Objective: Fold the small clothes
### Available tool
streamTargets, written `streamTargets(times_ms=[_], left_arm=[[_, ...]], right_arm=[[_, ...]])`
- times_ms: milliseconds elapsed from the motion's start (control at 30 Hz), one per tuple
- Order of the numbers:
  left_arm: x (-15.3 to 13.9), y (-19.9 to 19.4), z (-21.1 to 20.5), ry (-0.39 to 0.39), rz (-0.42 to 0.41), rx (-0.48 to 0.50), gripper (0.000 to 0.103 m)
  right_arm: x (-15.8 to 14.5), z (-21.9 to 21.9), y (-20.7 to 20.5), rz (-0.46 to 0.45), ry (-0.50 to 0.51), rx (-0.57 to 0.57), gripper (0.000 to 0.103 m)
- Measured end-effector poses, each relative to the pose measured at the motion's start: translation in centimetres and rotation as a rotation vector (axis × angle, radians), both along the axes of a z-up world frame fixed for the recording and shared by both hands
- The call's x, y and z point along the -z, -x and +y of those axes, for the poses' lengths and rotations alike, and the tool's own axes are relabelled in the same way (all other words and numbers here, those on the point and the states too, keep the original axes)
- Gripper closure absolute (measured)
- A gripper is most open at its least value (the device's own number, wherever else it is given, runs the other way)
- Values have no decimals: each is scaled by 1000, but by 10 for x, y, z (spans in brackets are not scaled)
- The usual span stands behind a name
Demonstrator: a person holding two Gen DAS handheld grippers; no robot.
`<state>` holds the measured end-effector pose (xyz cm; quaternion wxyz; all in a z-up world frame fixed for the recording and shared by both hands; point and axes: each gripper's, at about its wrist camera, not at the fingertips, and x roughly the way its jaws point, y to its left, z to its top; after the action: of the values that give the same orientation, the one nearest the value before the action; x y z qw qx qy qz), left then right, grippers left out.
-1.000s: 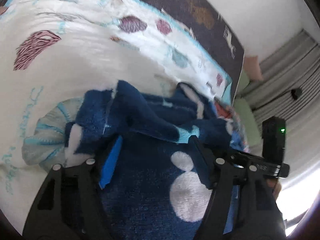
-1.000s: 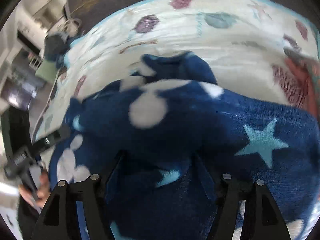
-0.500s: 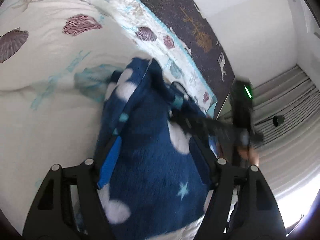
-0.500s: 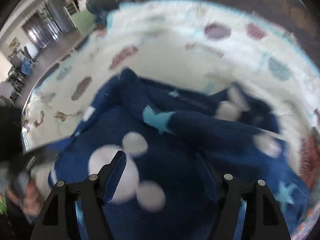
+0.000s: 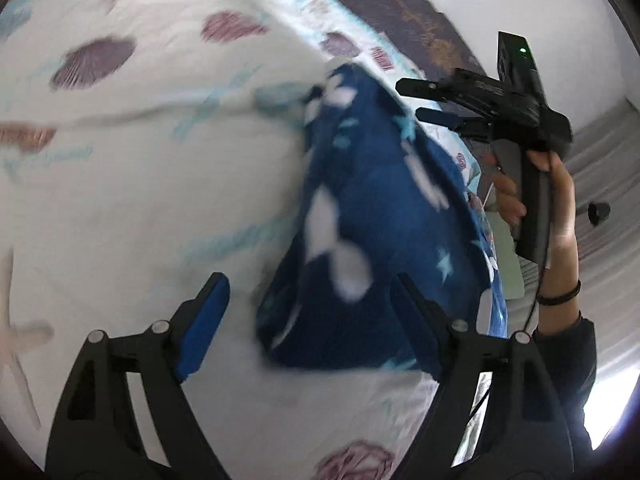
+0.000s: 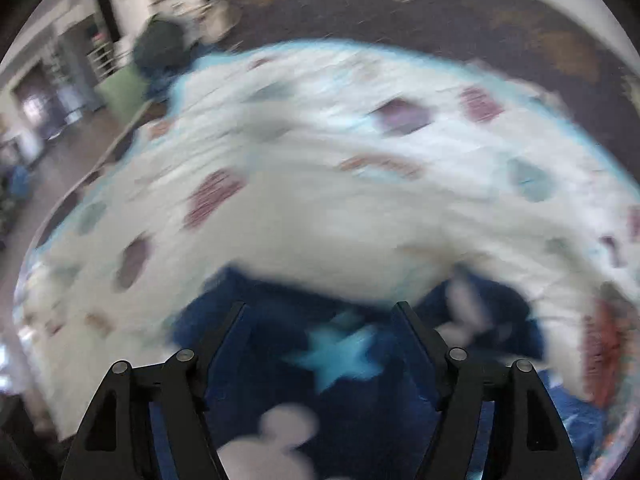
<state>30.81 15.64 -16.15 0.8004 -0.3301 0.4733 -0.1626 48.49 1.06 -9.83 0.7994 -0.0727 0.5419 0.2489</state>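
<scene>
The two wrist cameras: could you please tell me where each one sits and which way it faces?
Left wrist: sits on the left gripper, whose jaws are opening, looking down at the dark blue fleece garment with white shapes and pale stars on the white seashell-print bedspread; the right gripper and the hand holding it show.
Right wrist: sits on the right gripper, looking steeply down over garment and bedspread.
Shared: garment and bedspread.

Daylight all round, pretty soft, no hard shadows. Left wrist view has blown-out white glare at the lower right edge, and the blue fleece (image 5: 372,216) is smeared. Right wrist view is way worse, motion blur across the whole bedspread (image 6: 320,200). Both have heavy fisheye bending and black corners.
</scene>
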Motion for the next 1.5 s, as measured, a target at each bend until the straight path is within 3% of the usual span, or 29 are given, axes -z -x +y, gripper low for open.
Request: streamTargets(times_ms=[67, 100, 167, 233, 333, 400, 467, 567, 700, 767, 800, 833, 933, 1067, 1100, 1200, 1267, 1400, 1500], left_arm=[[7, 5, 6, 26, 23, -10, 21], [10, 7, 8, 39, 27, -8, 21], [12, 7, 11, 59, 21, -3, 21], [11, 4, 12, 105, 5, 11, 21], [18, -8, 11, 252, -6, 82, 21], [33, -21, 14, 407, 13, 130, 21], [48, -32, 23, 544, 25, 110, 21], [49, -34, 24, 584, 31, 114, 26], [25, -24, -6, 427, -61, 180, 33], [21, -21, -12, 445, -89, 166, 51], [16, -17, -12, 492, -126, 142, 53], [10, -13, -13, 491, -154, 123, 53], [-25, 0, -33, 260, -269, 97, 55], [-51, 18, -60, 99, -367, 76, 58], [-59, 27, -72, 17, -426, 51, 58], [-70, 45, -106, -201, -526, 69, 58], [-72, 52, -126, -283, -566, 86, 58], [-77, 63, -149, -352, -611, 109, 58], [-74, 64, -155, -386, -620, 108, 58]], right_arm=[[22, 20, 0, 127, -40, -99, 28], [36, 30, 0, 158, -6, -117, 26], [55, 43, 0, 100, 119, -104, 22], [49, 43, -1, 88, 89, -54, 18], [34, 34, -1, 102, 68, 29, 18], [20, 27, 6, 94, 62, 39, 18], [13, 31, 15, 101, 36, 18, 18], [13, 26, 25, 155, 10, -3, 18], [19, 29, 30, 160, 89, 13, 18], [18, 32, 29, 163, 99, 11, 18], [16, 32, 30, 165, 96, 13, 18], [14, 33, 30, 169, 95, 11, 18], [5, 35, 31, 179, 92, 2, 18], [-21, 40, 30, 205, 58, -49, 18], [-24, 41, 30, 205, 71, -45, 17], [-27, 57, 29, 206, 176, -65, 17], [-24, 69, 30, 195, 272, -90, 17], [-7, 100, 46, 132, 515, -224, 17], [13, 108, 46, 112, 664, -235, 18]])
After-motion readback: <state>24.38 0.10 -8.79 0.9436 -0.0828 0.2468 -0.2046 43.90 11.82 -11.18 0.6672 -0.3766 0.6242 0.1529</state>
